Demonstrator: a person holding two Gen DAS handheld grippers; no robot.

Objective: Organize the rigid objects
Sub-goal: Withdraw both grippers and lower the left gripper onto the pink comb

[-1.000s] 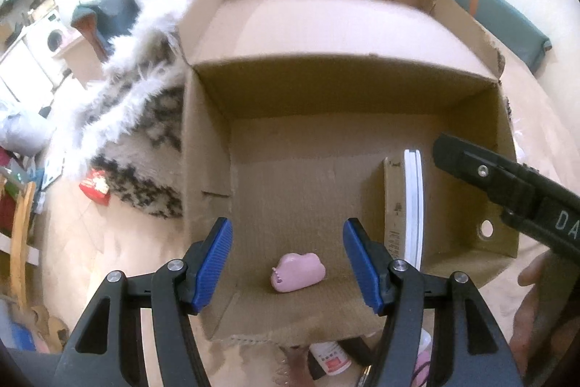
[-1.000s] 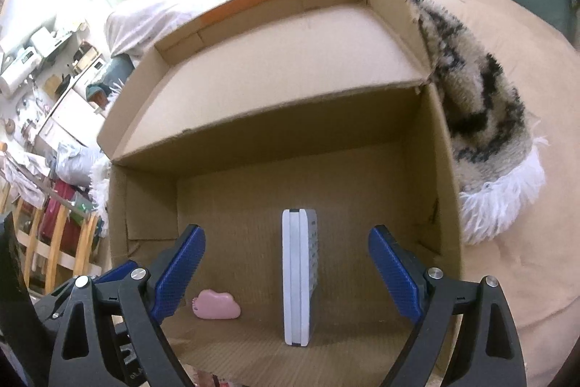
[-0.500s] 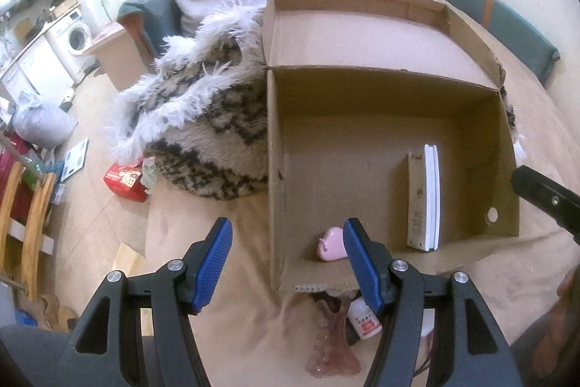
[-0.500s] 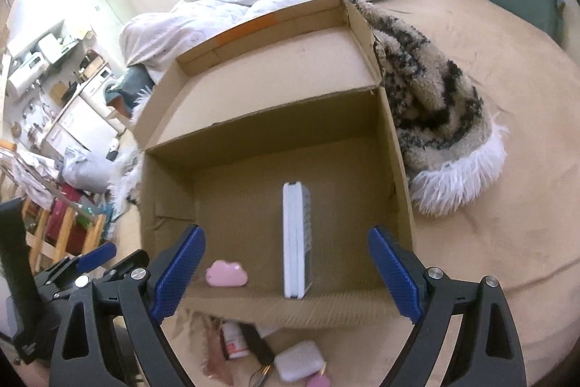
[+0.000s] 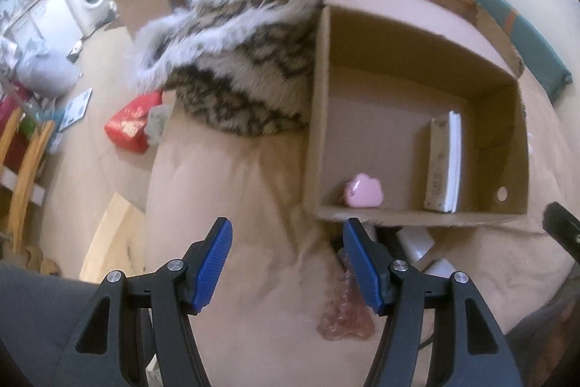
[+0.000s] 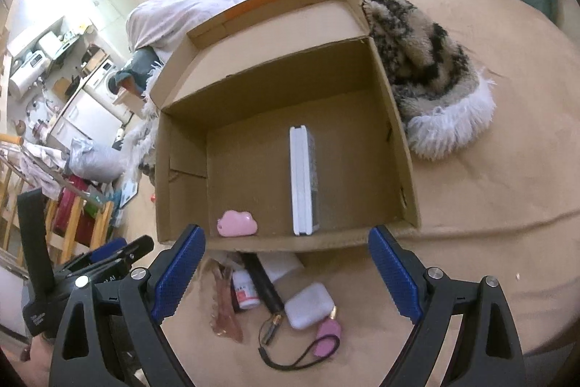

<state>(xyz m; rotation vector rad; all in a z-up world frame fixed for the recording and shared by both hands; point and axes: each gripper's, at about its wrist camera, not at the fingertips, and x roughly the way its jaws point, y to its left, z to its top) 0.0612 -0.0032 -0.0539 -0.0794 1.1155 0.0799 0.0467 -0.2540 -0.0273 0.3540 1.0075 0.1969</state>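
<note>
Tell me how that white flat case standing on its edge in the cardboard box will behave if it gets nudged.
The white case stands on a narrow edge, touching no wall, so a sideways nudge would probably tip it flat. It looks rigid and smooth, so it may slide on the cardboard box floor rather than bend.

Soft daylight is filling both fisheye views, glaring at the upper left where the room is washing out. The cardboard box (image 6: 395, 147) is shading its own interior. The left view is smearing with motion blur; edges are bending and darkening into black corners.
</note>
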